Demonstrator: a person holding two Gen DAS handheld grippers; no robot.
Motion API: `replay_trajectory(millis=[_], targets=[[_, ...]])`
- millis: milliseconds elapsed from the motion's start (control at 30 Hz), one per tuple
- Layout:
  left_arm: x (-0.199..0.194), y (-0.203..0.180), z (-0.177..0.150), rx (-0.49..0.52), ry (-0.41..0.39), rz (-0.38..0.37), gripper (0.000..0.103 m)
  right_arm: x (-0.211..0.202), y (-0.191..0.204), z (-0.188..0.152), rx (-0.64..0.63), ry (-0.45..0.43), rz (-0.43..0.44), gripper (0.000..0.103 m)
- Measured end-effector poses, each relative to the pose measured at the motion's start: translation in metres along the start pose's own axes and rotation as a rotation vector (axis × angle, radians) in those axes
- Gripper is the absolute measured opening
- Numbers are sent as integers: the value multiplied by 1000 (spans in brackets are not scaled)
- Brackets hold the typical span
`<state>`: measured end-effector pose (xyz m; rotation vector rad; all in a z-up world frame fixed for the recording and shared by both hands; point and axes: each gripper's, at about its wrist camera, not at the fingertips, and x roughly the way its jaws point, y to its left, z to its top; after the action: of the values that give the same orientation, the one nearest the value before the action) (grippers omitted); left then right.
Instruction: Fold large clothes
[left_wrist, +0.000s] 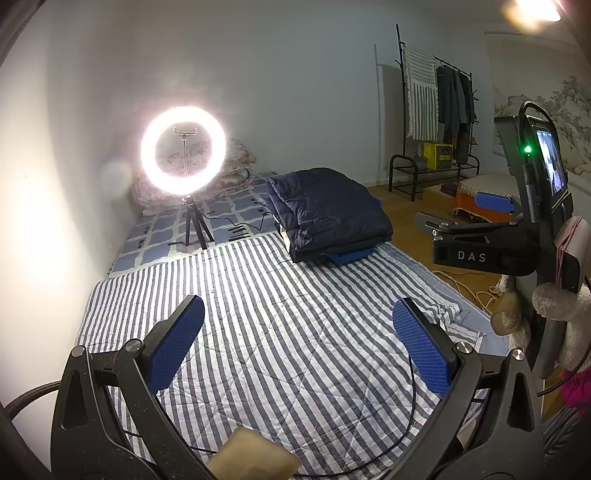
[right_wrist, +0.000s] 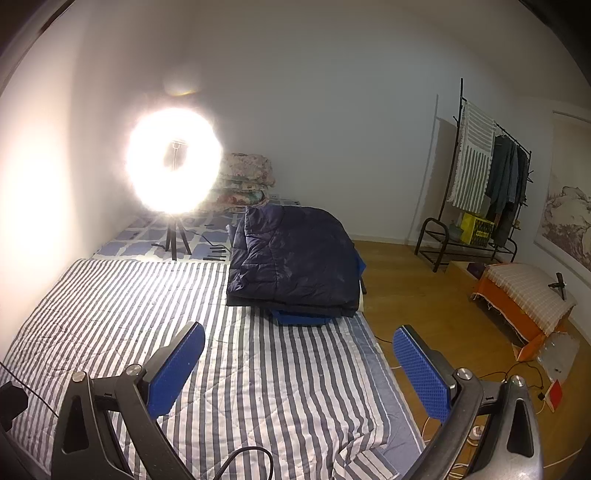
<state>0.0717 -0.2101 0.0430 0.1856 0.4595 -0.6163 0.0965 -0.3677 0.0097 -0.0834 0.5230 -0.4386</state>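
A dark navy quilted garment (left_wrist: 328, 214) (right_wrist: 295, 258) lies folded at the far right of the bed, on top of a blue item (right_wrist: 301, 317). A grey-and-white striped quilt (left_wrist: 258, 314) (right_wrist: 258, 369) is spread flat across the near part of the bed. My left gripper (left_wrist: 298, 306) hovers over the striped quilt, open, with nothing between its blue pads. My right gripper (right_wrist: 299, 328) is also open and empty, above the quilt's right side near the bed edge. In the left wrist view the right gripper (left_wrist: 458, 212) shows side-on at the right.
A lit ring light (left_wrist: 183, 149) (right_wrist: 173, 158) on a tripod stands on the bed at the back left, before stacked floral quilts (right_wrist: 245, 177). Right of the bed are wood floor (right_wrist: 424, 295), cables, a clothes rack (right_wrist: 487, 177) and an orange-covered box (right_wrist: 524, 295).
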Motion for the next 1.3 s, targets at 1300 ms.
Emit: replay_trajectory(millis=[1300], targets=[[2, 0, 2, 10, 9, -5, 103, 1, -5, -3, 8, 6, -12, 103]])
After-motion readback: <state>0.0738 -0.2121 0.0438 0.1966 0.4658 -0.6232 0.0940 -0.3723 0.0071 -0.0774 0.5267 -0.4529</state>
